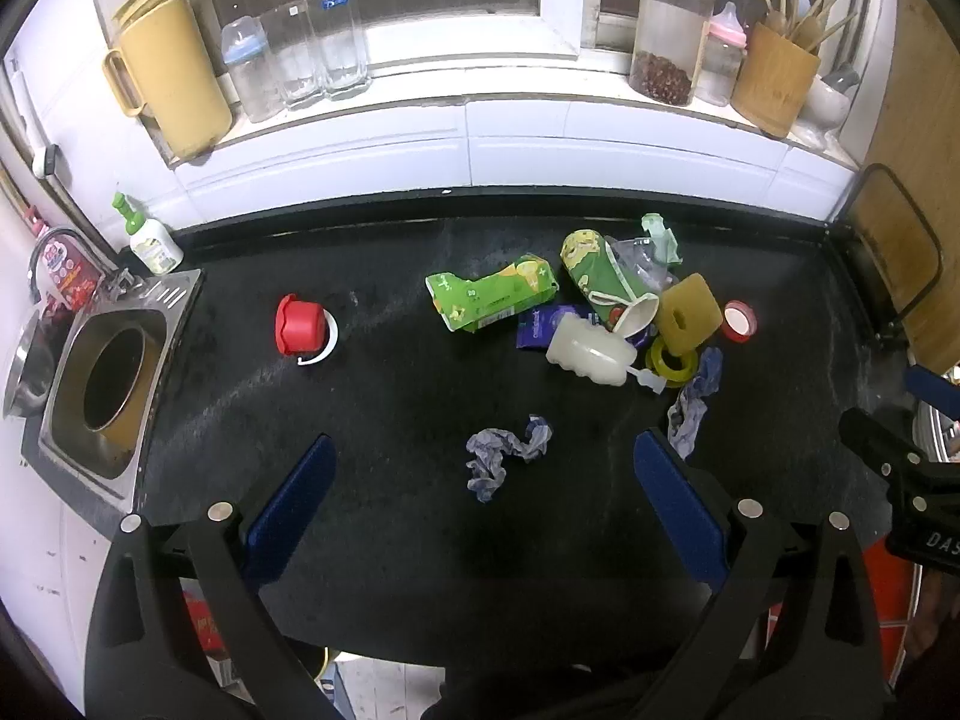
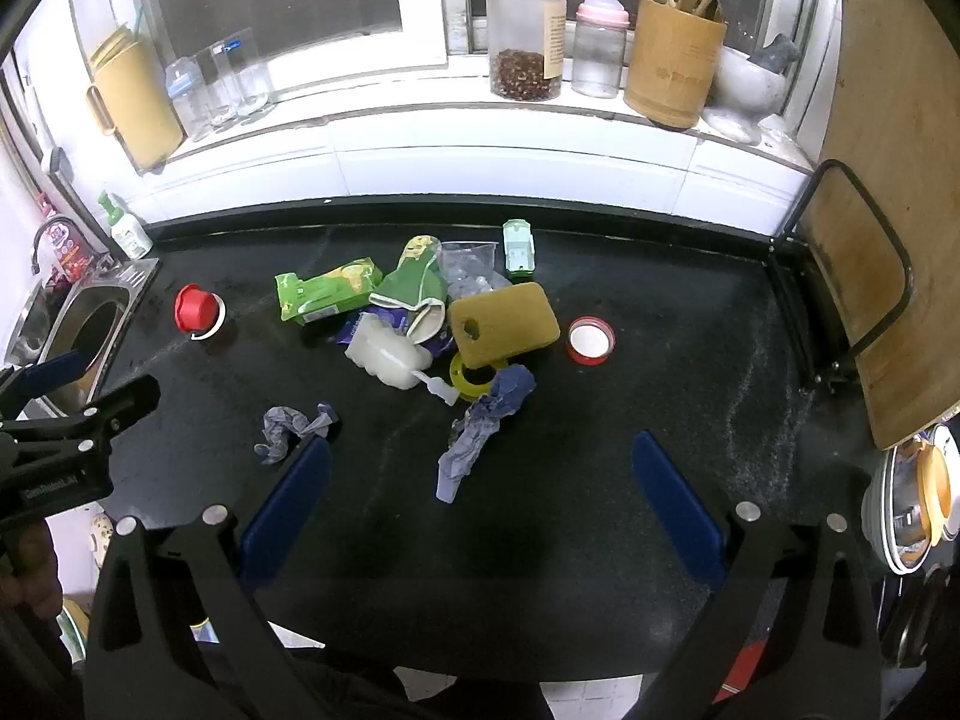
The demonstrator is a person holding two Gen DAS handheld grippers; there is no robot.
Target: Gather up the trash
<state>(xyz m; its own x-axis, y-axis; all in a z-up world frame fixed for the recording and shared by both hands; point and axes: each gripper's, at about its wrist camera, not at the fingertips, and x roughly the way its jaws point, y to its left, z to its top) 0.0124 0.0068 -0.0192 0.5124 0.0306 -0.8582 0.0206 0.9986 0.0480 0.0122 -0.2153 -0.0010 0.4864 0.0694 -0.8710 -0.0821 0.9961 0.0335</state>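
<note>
Trash lies piled on the black counter (image 1: 390, 420): a green packet (image 1: 489, 294), a green pouch (image 1: 591, 267), a milky plastic bottle (image 1: 591, 354), a yellow sponge (image 1: 687, 312), a yellow tape ring (image 1: 675, 363) and a red tape roll (image 1: 739, 320). A crumpled blue tissue (image 1: 507, 459) rests between the open fingers of my left gripper (image 1: 480, 450). A second blue tissue (image 2: 483, 429) lies just beyond my open right gripper (image 2: 477, 456), which holds nothing. A red cap (image 1: 297, 324) sits alone to the left.
A steel-framed disposal hole (image 1: 114, 378) is set in the counter's left end, with a soap bottle (image 1: 153, 240) behind it. Jars, glasses and a utensil holder (image 2: 672, 60) line the windowsill. A wooden board (image 2: 888, 240) in a black rack stands at right.
</note>
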